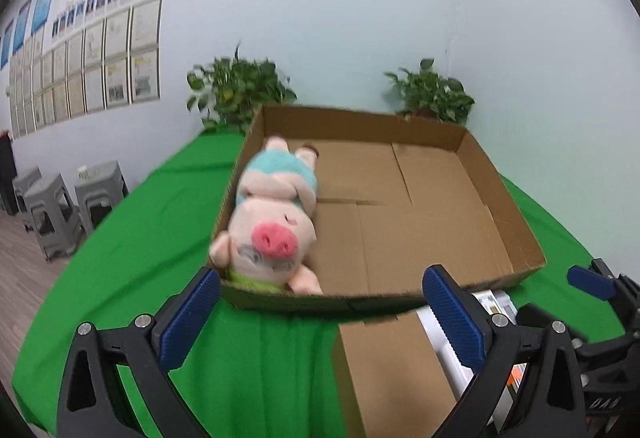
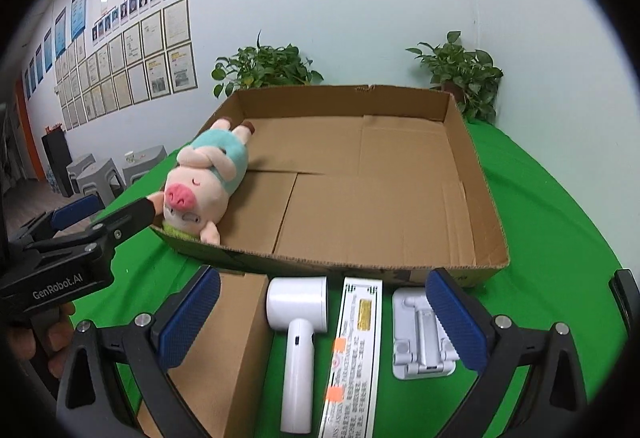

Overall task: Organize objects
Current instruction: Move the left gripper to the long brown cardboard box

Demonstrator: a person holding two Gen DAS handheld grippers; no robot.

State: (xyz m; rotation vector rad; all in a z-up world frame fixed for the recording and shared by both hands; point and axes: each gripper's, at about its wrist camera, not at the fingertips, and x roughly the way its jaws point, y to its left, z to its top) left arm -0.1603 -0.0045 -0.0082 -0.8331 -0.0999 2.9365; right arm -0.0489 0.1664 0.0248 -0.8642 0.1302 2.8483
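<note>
A pink plush pig (image 1: pixel 272 222) in a teal outfit lies on its back in the near-left corner of a shallow cardboard tray (image 1: pixel 508 206), snout toward me. My left gripper (image 1: pixel 318 302) stands open just before the tray's front wall, with nothing between its pads. In the right wrist view the left gripper (image 2: pixel 124 204) sits beside the pig (image 2: pixel 200 182), one fingertip by its ear. My right gripper (image 2: pixel 322 302) is open over items on the green cloth: a small cardboard box (image 2: pixel 228 338), a white handheld device (image 2: pixel 298 334), a long white printed box (image 2: pixel 356 354) and a white folding stand (image 2: pixel 416 338).
The green cloth (image 1: pixel 132 238) covers the table. Two potted plants (image 2: pixel 264 66) (image 2: pixel 464 70) stand behind the tray against the wall. Grey stools (image 1: pixel 56 214) stand on the floor at the left. Most of the tray floor (image 2: pixel 380 190) is bare cardboard.
</note>
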